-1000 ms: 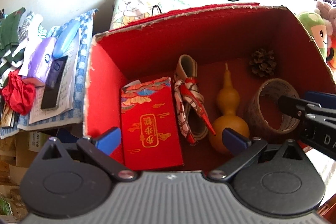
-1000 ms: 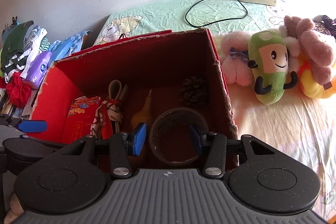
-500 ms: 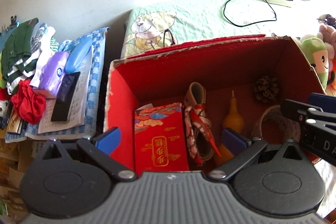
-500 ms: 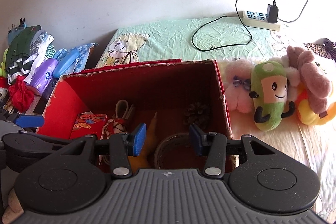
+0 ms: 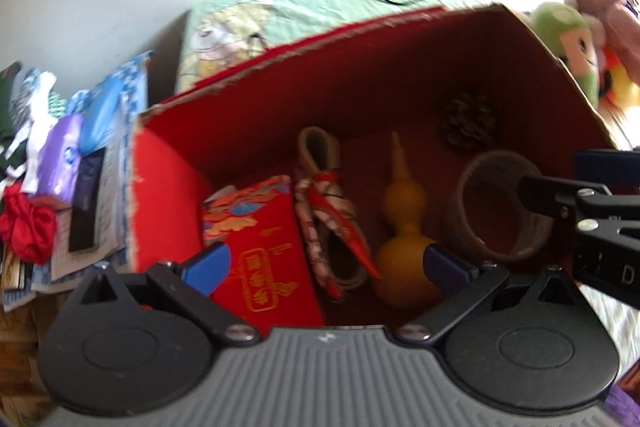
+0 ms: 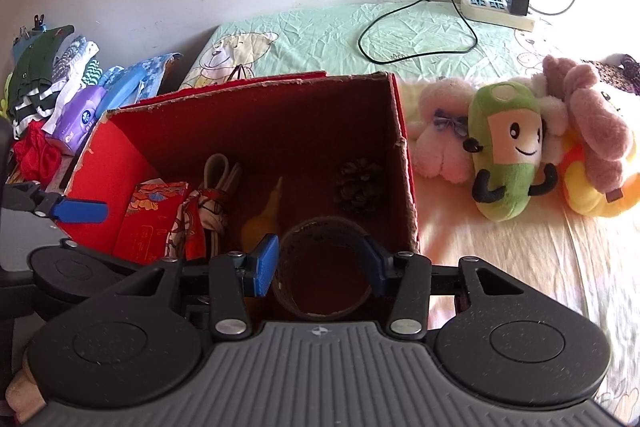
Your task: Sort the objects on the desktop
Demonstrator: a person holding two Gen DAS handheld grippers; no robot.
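Red box (image 6: 256,123) holds sorted items, both grippers empty.
Right gripper (image 6: 320,265) fingers open around tape roll (image 6: 324,267); left gripper (image 5: 326,265) open; next likely lift away.

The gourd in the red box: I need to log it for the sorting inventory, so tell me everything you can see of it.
The gourd is a small yellow-brown bottle gourd with a smooth, dry-looking skin: a round lower bulb, a smaller upper bulb and a thin pointed stem. It lies on the floor of the red box, stem towards the far wall, between the ribbon-tied bundle and the tape roll. Nothing grips it; a finger of the left hand-held gripper overlaps its lower bulb in view.
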